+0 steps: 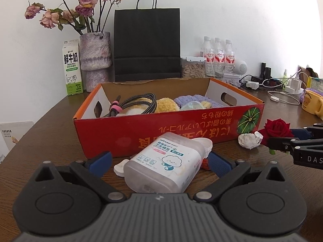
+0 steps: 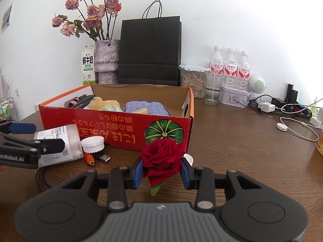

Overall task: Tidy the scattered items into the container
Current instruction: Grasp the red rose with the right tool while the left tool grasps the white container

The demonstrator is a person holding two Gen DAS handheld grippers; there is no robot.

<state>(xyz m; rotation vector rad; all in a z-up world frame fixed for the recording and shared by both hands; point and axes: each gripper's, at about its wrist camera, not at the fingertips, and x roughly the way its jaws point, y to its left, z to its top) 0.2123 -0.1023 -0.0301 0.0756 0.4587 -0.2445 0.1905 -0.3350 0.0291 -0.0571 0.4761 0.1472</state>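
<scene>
Right wrist view shows the right gripper pinching a red rose just in front of the red box. The box already holds a cable, a yellow plush and a purple cloth. The left gripper has its jaws spread around the cotton swab jar, not pressing it. Also left on the table: a crumpled tissue and a USB stick. I judge about half is done.

The box sits mid-table, with the cotton swab tub before its front wall, the rose before its front right corner, and the bag behind.
</scene>
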